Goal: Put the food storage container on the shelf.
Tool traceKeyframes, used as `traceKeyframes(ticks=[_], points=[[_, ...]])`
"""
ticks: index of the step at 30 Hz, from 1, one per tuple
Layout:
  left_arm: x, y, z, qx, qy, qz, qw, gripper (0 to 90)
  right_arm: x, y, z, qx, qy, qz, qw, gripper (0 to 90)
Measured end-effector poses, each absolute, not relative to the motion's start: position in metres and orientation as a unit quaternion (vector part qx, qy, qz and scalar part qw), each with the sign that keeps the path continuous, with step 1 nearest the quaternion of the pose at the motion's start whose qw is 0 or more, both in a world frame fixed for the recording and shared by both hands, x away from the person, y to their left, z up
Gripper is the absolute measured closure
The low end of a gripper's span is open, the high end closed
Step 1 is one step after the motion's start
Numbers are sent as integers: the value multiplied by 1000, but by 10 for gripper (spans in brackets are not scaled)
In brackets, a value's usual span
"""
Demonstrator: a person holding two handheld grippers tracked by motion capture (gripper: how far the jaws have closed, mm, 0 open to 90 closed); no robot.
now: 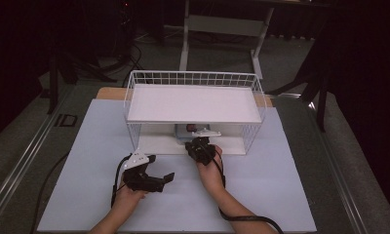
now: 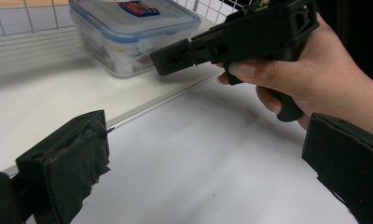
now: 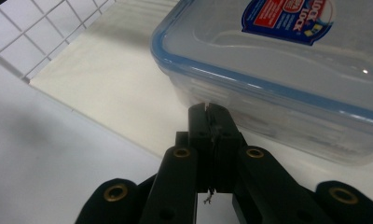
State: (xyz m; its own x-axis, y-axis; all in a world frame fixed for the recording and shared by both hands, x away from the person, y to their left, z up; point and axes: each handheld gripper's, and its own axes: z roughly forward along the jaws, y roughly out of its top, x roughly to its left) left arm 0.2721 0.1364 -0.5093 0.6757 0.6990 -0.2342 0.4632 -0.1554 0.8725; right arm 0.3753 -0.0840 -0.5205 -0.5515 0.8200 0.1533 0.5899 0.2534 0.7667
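Nearest me, my left hand-held gripper [image 1: 156, 176] idles agape on the tabletop [image 1: 261, 195] while my right hand-held gripper [image 3: 211, 122], closed empty, nears the box [image 3: 287, 70] on the rack's [image 1: 193, 105] lower shelf, probably needing parted jaws next.

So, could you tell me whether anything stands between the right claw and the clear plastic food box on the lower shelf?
Nothing visible does. The right claw, jaws shut, points at the side wall of the clear plastic blue-rimmed food box, with bare white shelf board between them.
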Motion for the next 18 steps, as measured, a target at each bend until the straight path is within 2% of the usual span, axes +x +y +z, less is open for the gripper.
traceKeyframes(ticks=[9,12,15,18], points=[[272,138,-508,751,385,115,524,15,362,-89,-516,435,785,417,141,865],[272,140,-509,745,381,105,536,15,351,-96,-510,412,791,424,158,848],[272,140,-511,746,370,104,544,15,341,-108,-506,411,787,434,153,794],[271,138,-510,743,360,106,554,15,332,-120,-504,401,789,442,147,668]])
